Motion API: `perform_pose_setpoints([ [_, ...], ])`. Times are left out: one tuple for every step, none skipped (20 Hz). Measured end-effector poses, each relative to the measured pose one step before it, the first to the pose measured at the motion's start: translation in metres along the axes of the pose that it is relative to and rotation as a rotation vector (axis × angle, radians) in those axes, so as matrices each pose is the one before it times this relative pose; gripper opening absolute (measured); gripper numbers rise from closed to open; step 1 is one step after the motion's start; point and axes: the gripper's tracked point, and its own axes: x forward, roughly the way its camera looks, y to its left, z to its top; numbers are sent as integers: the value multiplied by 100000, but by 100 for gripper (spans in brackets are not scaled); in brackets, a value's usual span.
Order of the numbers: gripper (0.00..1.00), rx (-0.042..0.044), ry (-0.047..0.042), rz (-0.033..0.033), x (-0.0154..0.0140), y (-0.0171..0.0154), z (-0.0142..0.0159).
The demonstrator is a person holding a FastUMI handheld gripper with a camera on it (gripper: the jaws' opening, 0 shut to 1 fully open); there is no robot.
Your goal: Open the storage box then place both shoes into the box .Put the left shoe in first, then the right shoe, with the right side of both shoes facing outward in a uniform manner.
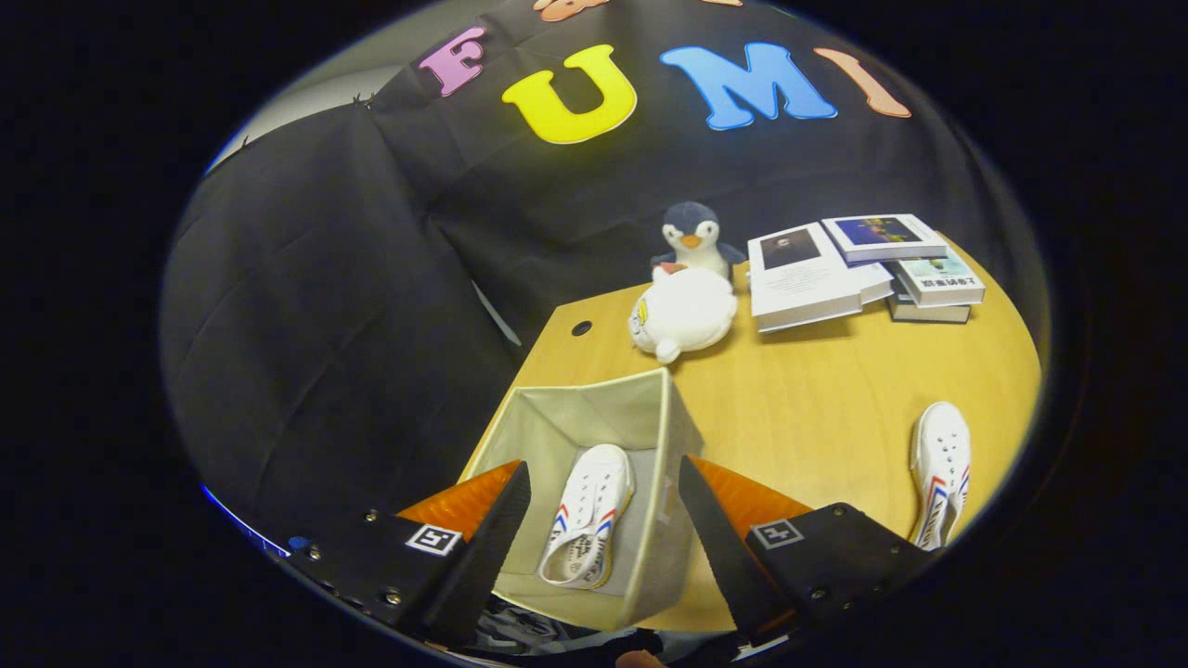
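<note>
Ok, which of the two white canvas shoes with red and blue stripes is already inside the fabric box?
The white striped shoe between the open gripper's fingers, lying in the beige fabric box; the other shoe lies on the wooden table.

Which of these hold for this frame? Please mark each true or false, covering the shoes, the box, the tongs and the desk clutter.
1. One shoe lies inside the open storage box. True.
2. The tongs are shut on that shoe. False: the fingers stand apart above the box, gripping nothing.
3. The second shoe lies on the wooden table, apart from the box. True.
4. The penguin toy sits inside the box. False: it stands on the table beyond the box, behind a white plush.
5. Books are stacked on the table beside the toys. True.
</note>
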Motion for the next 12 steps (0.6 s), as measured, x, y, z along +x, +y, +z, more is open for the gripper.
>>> perform_pose_setpoints([
  [97, 397, -1107, -2509, -604, -1778, 502],
  [97, 470, -1139, -1968, -574, -1650, 417],
  [97, 430, -837, -2225, -549, -1744, 371],
  [97, 41, -479, -2484, -635, -1752, 200],
  [98, 116, -521, -2977, -500, -1888, 255],
  [98, 178, -182, -2446, -364, -1815, 125],
  [98, 137, 23, -2088, -240, -1625, 156],
  [98, 16, -111, -2049, -225, -1526, 59],
  [98, -444, -98, -2245, -128, -1633, 128],
  [98, -808, 67, -2402, -114, -1588, -40],
  [98, -1349, 566, -3132, 41, -1712, -198],
  [98, -1569, 876, -3519, -6, -1812, -423],
])
